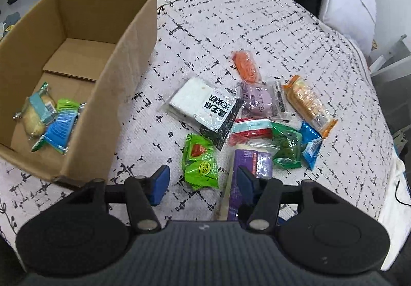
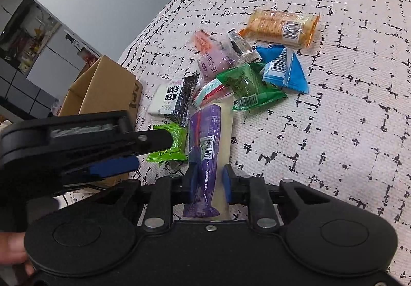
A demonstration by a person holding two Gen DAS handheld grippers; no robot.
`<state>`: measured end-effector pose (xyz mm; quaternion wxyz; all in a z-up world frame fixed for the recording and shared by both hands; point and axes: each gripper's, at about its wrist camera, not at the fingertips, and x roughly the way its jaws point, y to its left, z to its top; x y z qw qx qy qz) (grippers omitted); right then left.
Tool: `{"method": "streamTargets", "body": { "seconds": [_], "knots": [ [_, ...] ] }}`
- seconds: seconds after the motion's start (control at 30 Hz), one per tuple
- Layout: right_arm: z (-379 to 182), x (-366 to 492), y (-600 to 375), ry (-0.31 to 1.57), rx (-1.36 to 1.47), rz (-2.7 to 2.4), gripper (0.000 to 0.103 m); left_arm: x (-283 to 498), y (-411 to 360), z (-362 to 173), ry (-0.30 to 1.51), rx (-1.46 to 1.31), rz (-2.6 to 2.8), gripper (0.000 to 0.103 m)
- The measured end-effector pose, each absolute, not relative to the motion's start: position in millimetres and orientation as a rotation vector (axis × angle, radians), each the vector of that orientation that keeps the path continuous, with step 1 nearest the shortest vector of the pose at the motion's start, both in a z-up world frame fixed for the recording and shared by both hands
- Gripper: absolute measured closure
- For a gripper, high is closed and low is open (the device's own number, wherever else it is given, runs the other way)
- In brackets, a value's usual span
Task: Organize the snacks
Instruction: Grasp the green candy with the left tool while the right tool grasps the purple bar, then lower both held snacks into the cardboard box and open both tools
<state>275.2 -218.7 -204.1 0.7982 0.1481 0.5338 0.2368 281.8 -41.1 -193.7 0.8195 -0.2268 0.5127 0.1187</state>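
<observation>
Sitting at the left, the cardboard box (image 1: 77, 80) holds three snacks. Beside it the left gripper (image 1: 203, 180) hovers with fingers wide over a light green packet (image 1: 201, 166). The right gripper (image 2: 208, 180) clamps the long purple snack (image 2: 205, 147) lying on the bed (image 2: 334, 131).

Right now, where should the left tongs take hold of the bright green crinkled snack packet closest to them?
Across the middle of the bright green crinkled snack packet, coming straight down: it lies flat on the patterned cloth, clear sides lined up between the open left tongs.
</observation>
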Motion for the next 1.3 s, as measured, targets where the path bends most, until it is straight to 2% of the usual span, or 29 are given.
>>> {"method": "streamTargets", "body": {
  "seconds": [0.13, 0.3, 0.43, 0.53, 1.3],
  "knots": [
    [-201.1, 273.6, -221.7, 1.140, 0.313, 0.497, 0.083, 292.0, -44.2, -199.5, 1.101, -0.445, 0.252, 0.046],
    [-197.0, 269.3, -227.3, 1.129, 0.311, 0.474, 0.084, 298.8, -43.3, -206.0, 1.122, -0.426, 0.247, 0.056],
    [-193.5, 264.4, -230.5, 1.115, 0.303, 0.460, 0.084, 301.6, -37.5, -218.8, 1.153, -0.444, 0.235, 0.072],
    [-191.4, 260.2, -233.5, 1.110, 0.299, 0.457, 0.085, 295.6, -33.6, -214.8, 1.120, -0.458, 0.244, 0.075],
    [-114.0, 228.9, -199.6, 0.919, 0.293, 0.484, 0.087, 233.3, 9.5, -99.5, 0.833, -0.558, 0.078, 0.076]
  ]
}}
